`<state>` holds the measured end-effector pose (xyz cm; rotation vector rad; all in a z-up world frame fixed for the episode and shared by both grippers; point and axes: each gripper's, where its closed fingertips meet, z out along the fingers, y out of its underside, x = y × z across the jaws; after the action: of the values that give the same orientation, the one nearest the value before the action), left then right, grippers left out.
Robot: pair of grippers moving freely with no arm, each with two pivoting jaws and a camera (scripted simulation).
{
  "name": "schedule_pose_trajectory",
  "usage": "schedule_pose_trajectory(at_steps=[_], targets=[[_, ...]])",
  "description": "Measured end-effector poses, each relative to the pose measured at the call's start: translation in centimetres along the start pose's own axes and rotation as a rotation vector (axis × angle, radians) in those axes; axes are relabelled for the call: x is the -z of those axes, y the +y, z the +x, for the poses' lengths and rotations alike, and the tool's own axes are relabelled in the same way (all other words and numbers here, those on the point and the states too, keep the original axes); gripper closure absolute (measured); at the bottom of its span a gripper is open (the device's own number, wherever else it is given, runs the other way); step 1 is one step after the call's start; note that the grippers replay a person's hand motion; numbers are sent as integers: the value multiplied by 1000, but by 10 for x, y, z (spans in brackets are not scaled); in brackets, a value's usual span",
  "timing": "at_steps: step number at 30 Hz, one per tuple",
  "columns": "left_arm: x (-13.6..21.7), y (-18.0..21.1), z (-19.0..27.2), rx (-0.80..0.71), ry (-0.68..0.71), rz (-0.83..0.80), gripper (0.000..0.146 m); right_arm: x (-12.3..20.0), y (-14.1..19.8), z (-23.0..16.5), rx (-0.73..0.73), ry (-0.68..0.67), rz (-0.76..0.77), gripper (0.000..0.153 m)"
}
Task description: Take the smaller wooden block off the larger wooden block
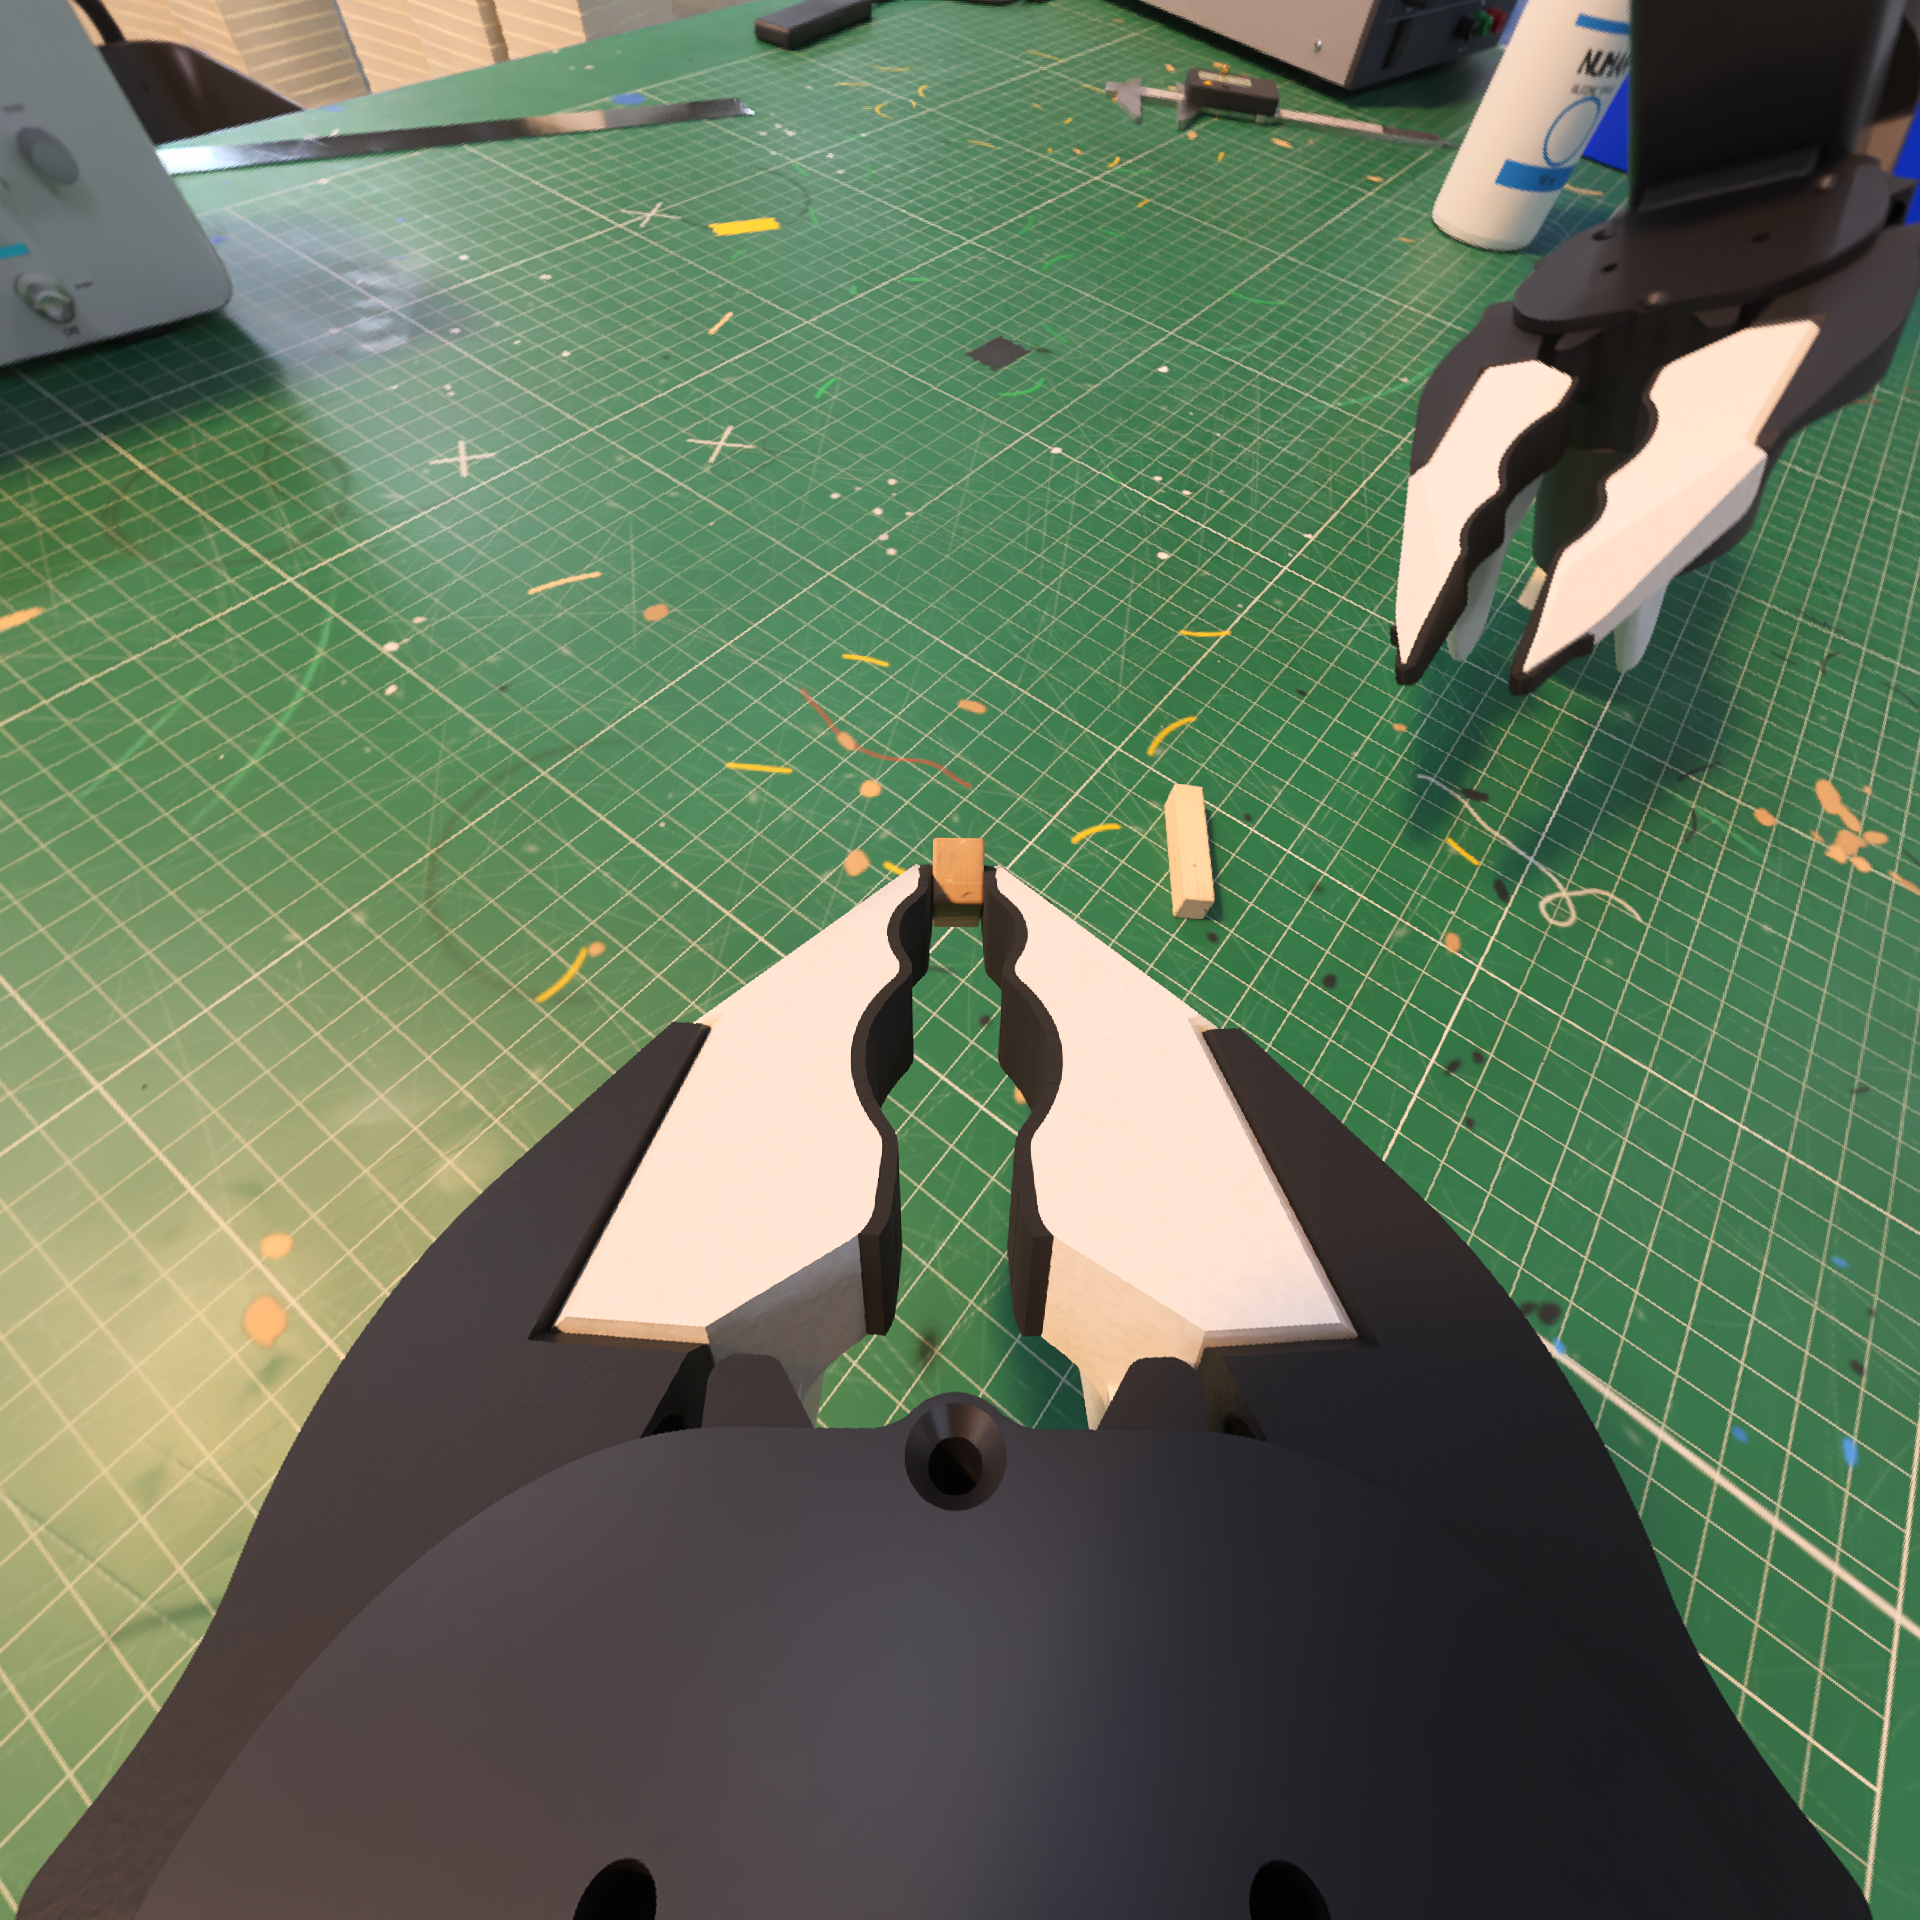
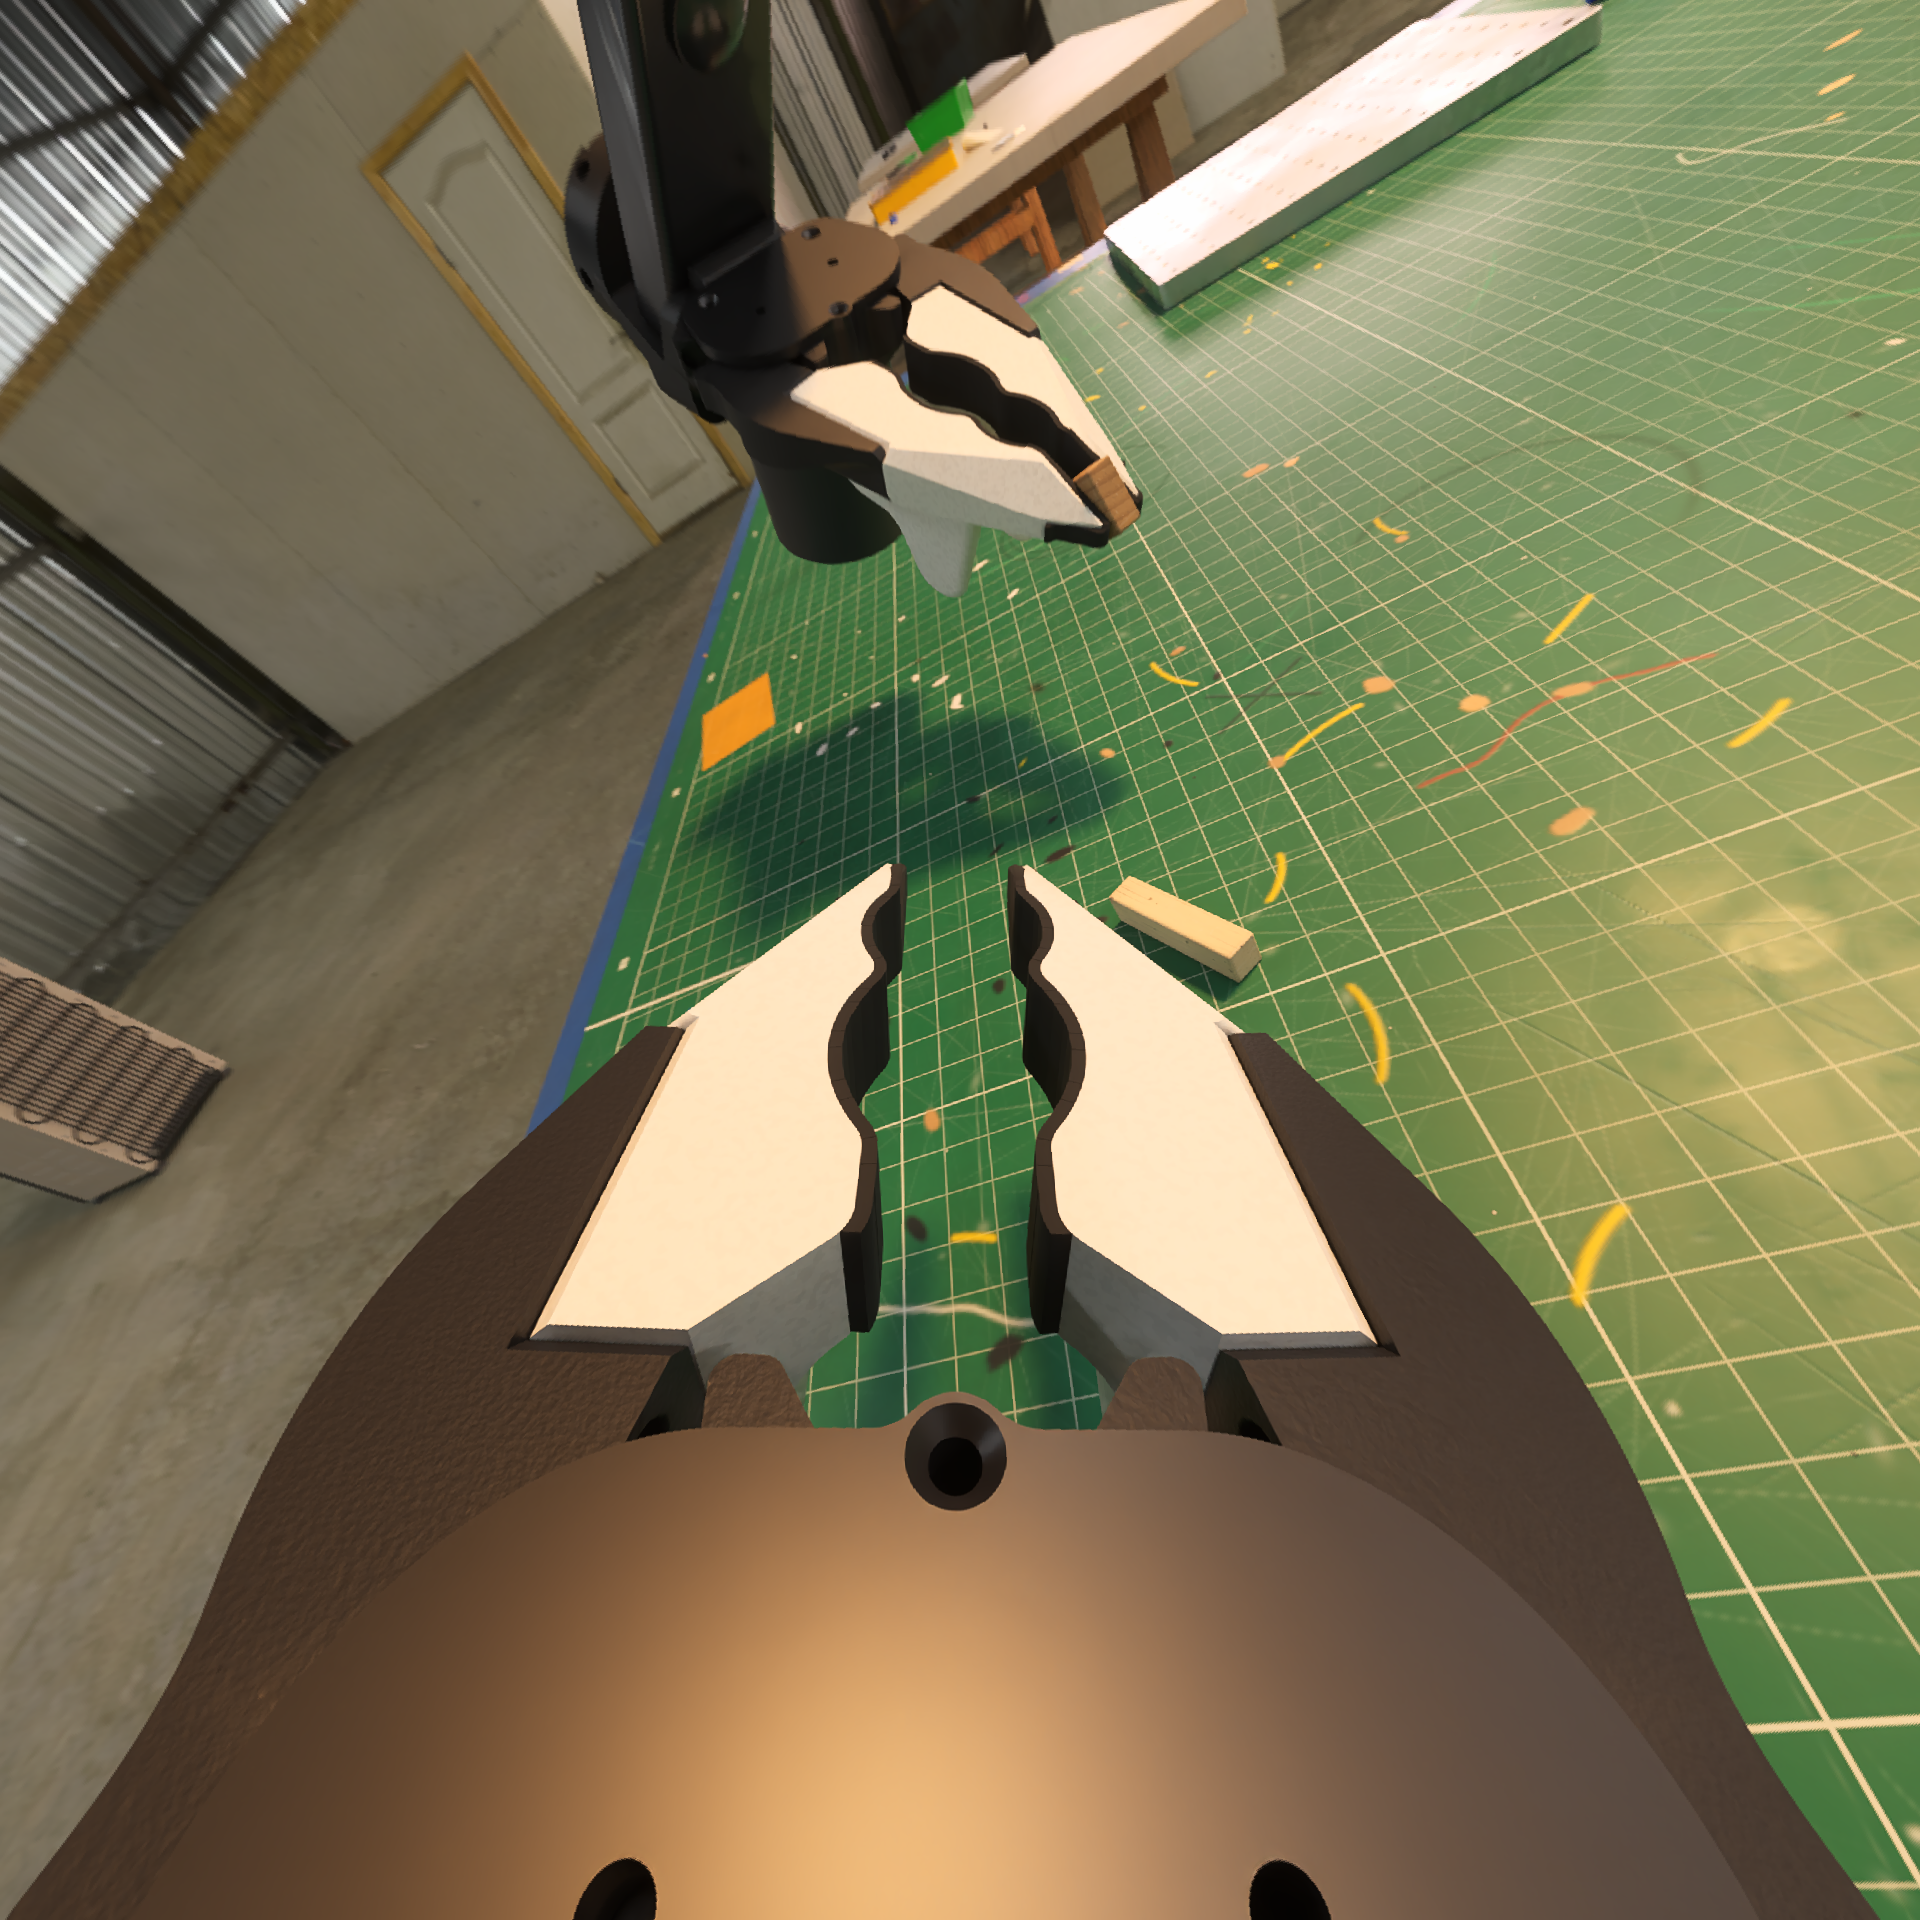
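Clearly Lifted: Small Block Pinched Above the Mat

Now the left gripper [image 1: 957, 883] is pinching the small tan-brown wooden block [image 1: 957, 871] between its black-lined white fingertips, holding it in the air above the green gridded cutting mat [image 1: 520, 727]. Seen from the right wrist view, that same left gripper [image 2: 1103, 509] is hanging well above the mat with the small block [image 2: 1103, 494] clamped at its tips, casting a dark shadow below.

Meanwhile the larger pale rectangular wooden block [image 1: 1189, 850] is lying flat on the mat by itself, well apart from the small one; in the right wrist view it [image 2: 1184, 927] is sitting just beside the right gripper's fingertips. The right gripper [image 2: 956, 883] is hovering with its jaws parted and nothing between them, its tips [image 1: 1465, 665] pointing down at the mat near a white plastic bottle [image 1: 1517, 135].
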<state>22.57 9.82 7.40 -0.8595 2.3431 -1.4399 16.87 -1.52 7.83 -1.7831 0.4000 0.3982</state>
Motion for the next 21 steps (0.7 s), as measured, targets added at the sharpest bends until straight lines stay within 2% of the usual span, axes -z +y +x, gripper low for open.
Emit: schedule_pose_trajectory(at_steps=[13,21], targets=[[7,4,-10,118,34,32,138,-19,-1,5,159,184,-50,128],[10,11,-13,112,28,40,138,-32,-10,17,224,365,-36,121]])
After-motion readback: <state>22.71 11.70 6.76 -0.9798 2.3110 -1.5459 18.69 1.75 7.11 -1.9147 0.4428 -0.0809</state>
